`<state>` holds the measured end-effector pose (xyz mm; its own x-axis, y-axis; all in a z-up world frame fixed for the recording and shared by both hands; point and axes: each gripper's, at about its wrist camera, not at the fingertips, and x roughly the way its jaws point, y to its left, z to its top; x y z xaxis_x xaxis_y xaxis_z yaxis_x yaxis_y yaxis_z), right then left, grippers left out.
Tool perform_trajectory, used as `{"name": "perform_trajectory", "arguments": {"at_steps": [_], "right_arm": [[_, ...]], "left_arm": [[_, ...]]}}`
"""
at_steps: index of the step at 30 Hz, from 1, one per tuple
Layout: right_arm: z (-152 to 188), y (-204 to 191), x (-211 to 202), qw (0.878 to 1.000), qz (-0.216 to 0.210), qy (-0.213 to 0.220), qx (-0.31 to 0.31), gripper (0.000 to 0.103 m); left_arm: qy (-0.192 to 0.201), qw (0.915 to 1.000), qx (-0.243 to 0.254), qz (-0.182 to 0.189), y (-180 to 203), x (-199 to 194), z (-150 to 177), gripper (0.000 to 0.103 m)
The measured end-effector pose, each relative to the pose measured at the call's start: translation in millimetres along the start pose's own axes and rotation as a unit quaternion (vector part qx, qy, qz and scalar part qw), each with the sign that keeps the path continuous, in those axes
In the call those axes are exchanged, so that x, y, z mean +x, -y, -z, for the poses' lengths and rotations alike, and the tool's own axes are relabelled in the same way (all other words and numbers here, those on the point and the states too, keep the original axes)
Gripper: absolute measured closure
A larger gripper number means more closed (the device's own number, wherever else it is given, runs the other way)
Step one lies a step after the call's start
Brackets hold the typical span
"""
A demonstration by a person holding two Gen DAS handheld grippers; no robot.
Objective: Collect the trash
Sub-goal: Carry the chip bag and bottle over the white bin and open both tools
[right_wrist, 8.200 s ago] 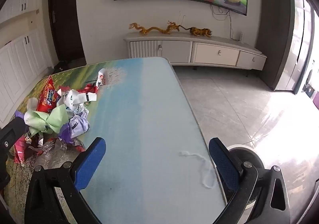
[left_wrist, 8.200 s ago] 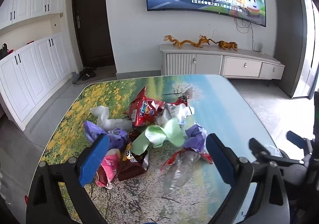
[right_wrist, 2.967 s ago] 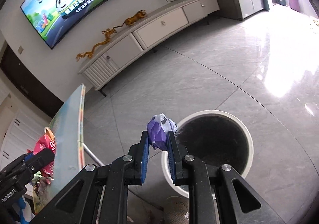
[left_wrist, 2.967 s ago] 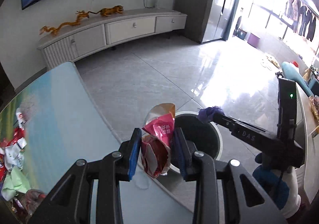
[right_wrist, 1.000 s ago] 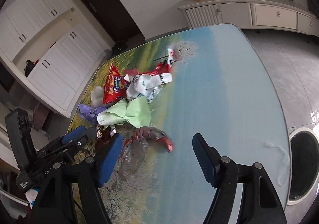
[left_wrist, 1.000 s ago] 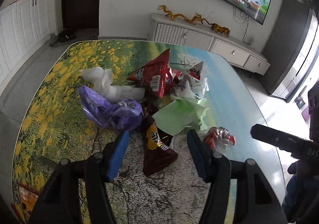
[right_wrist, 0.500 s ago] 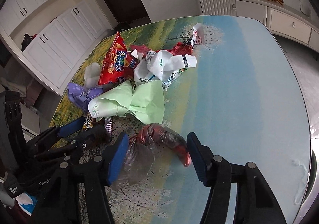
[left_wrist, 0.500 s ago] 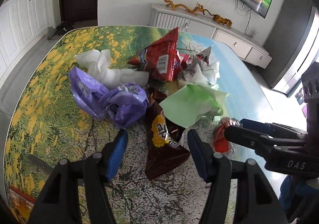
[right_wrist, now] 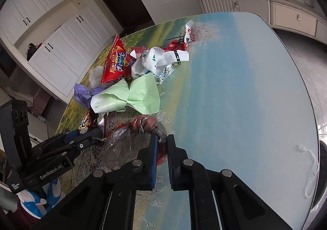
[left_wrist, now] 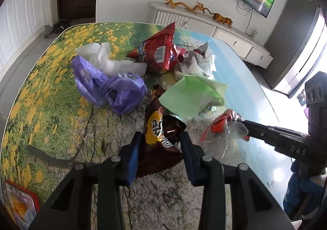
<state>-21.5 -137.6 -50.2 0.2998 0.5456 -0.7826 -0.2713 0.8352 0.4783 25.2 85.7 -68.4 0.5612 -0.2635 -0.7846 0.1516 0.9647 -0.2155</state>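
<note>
A pile of trash lies on the picture-printed table (right_wrist: pixel 235 86). My left gripper (left_wrist: pixel 161 154) has a brown snack bag (left_wrist: pixel 159 144) between its blue pads; the jaws are closing and both pads touch the bag. My right gripper (right_wrist: pixel 161 148) is shut on a crumpled clear wrapper with red print (right_wrist: pixel 141 125), pinching its near end. In the left wrist view the right gripper (left_wrist: pixel 243 125) comes in from the right and holds that wrapper (left_wrist: pixel 222 131). The left gripper (right_wrist: pixel 85 134) shows at the left of the right wrist view, on the brown bag (right_wrist: pixel 85 121).
Behind the held pieces lie green paper (left_wrist: pixel 192 95), a purple bag (left_wrist: pixel 114 86), white tissue (left_wrist: pixel 102 58), a red chip bag (left_wrist: pixel 159 54) and a white plastic bag (right_wrist: pixel 161 60). White string (right_wrist: pixel 308 164) lies by the table's right edge, with the bin (right_wrist: pixel 322 168) beyond.
Both grippers have narrowed: the left around the brown snack bag, the right fully onto the clear wrapper. Both moved slightly closer to the pile.
</note>
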Motion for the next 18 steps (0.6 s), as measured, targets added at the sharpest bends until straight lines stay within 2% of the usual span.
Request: {"name": "perform_trajectory", "arguments": {"at_steps": [12,18], "right_arm": [[21.3,17.8,-40.5,0.999,0.0,0.033,0.025,0.094],[27.7,27.5,-63.9,0.997,0.001,0.062,0.042,0.094]], "left_arm": [[0.002,1.0,0.007,-0.004,10.7,-35.9,28.3,0.067],[0.025,0.9995,0.018,-0.01,20.1,-61.1,33.7,0.067]]}}
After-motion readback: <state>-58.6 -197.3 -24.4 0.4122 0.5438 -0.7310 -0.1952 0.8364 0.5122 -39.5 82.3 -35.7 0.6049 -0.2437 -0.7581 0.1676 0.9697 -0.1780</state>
